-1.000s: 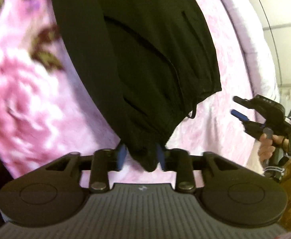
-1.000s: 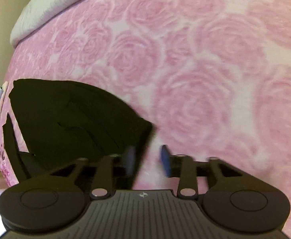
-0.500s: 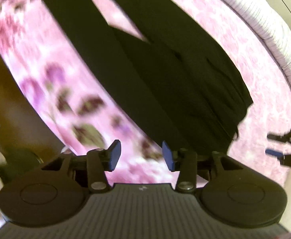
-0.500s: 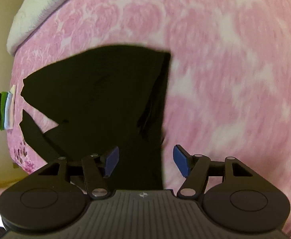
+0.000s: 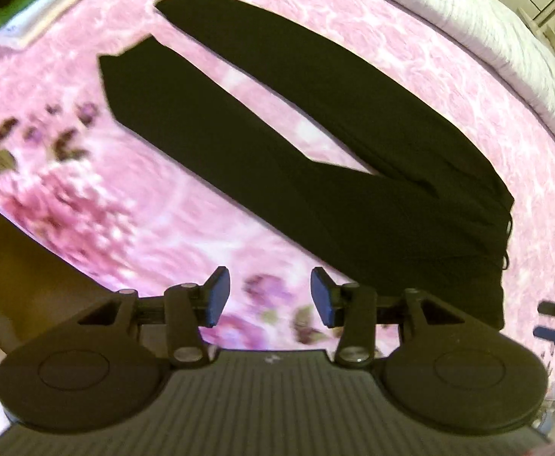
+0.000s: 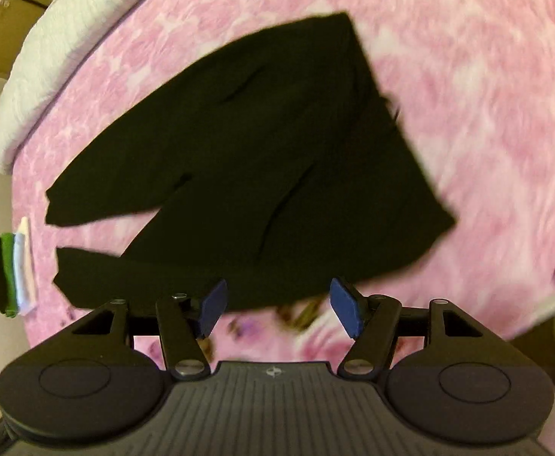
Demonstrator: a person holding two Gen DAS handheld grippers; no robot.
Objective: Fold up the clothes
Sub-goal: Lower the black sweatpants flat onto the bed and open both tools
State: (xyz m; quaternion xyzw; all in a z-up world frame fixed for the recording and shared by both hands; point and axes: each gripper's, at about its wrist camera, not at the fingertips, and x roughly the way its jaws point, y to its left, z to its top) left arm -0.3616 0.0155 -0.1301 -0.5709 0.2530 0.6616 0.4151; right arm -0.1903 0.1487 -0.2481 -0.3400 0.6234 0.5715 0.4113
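Black trousers (image 5: 315,159) lie flat on the pink rose bedspread (image 5: 136,228), their two legs spread in a narrow V toward the far left. My left gripper (image 5: 268,298) hovers above the bedspread in front of the waist end, open, with nothing between its blue pads. In the right wrist view the same trousers (image 6: 277,174) spread out below my right gripper (image 6: 277,307), which is open and empty just off the near hem. The right gripper (image 5: 554,321) also shows at the right edge of the left wrist view, beside the waistband.
A stack of folded clothes (image 5: 30,3), black, green and white, sits at the far left corner of the bed, also seen as folded clothes (image 6: 9,273) at the left edge. A white quilt (image 5: 467,34) runs along the far side. The bed edge drops off at lower left.
My left gripper let go of the trousers' waist and pulled back and up. The right gripper also rose and its jaws widened. The trousers now lie spread out in full view.
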